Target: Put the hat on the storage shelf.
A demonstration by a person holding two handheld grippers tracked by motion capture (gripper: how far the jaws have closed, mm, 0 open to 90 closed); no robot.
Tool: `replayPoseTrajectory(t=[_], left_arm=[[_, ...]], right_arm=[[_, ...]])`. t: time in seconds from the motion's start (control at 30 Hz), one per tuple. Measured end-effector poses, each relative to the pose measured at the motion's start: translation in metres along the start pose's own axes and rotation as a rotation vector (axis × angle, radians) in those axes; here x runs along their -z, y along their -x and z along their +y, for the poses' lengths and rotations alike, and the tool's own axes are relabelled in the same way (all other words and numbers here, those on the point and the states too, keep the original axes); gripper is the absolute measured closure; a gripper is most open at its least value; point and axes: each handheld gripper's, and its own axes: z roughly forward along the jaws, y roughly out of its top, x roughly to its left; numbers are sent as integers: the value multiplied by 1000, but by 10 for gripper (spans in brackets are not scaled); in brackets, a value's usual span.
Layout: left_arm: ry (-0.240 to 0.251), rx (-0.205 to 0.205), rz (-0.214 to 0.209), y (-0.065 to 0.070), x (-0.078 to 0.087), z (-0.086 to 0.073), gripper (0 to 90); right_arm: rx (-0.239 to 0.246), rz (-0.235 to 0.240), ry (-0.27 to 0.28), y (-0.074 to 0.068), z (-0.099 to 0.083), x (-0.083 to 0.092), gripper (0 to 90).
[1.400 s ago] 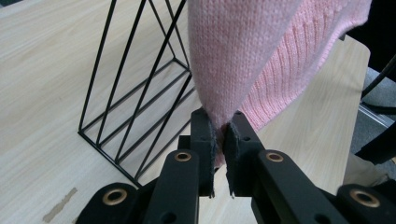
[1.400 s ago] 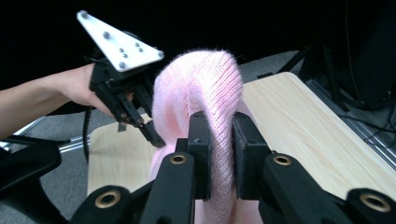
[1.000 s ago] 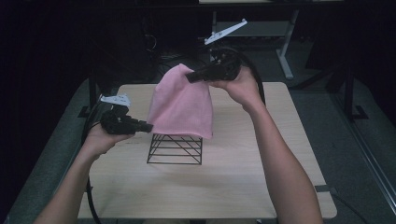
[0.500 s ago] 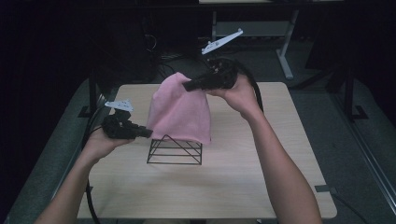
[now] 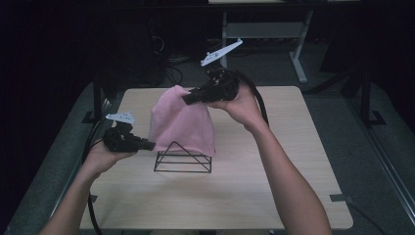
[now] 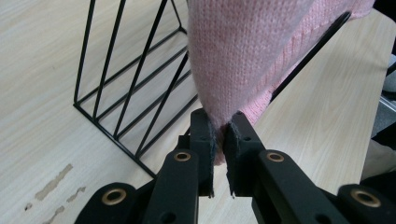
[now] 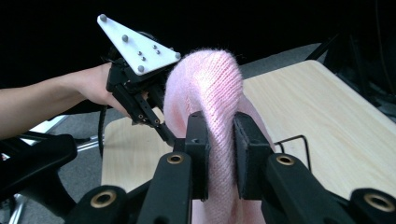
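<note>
While both claws stay clenched on the pink knitted cloth (image 5: pixel 182 122), the right claw (image 5: pixel 188 99) has risen toward 12 o'clock, the left claw (image 5: pixel 149 145) anchoring its hem beside the black wire rack (image 5: pixel 183 162), suggesting draping.

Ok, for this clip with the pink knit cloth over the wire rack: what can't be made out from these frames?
- High view: the far side of the wire rack is hidden by the pink cloth.
- Left gripper view: the cloth's top is cut off by the upper edge.
- Right gripper view: the cloth's lower part is hidden behind the right gripper.
- High view: the grip of the left gripper on the hem is too small to judge.
</note>
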Motion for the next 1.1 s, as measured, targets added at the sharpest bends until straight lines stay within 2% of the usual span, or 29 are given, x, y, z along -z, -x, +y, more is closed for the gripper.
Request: replayPoseTrajectory(t=[0.23,0.47,0.8,1.0,1.1], left_arm=[[-16,7,8,-2,-2,-7,826],[-16,8,20,-2,-4,-11,826],[-45,9,30,-4,-12,-20,827],[-41,12,38,-4,-15,-24,822],[-50,10,43,-5,-17,-27,822]], right_arm=[[2,23,-4,-3,-4,-9,766],[5,40,-9,-3,-9,-12,759],[2,62,-38,-5,-20,-21,757],[0,71,-45,-6,-24,-23,757],[14,71,-58,-8,-27,-26,755]])
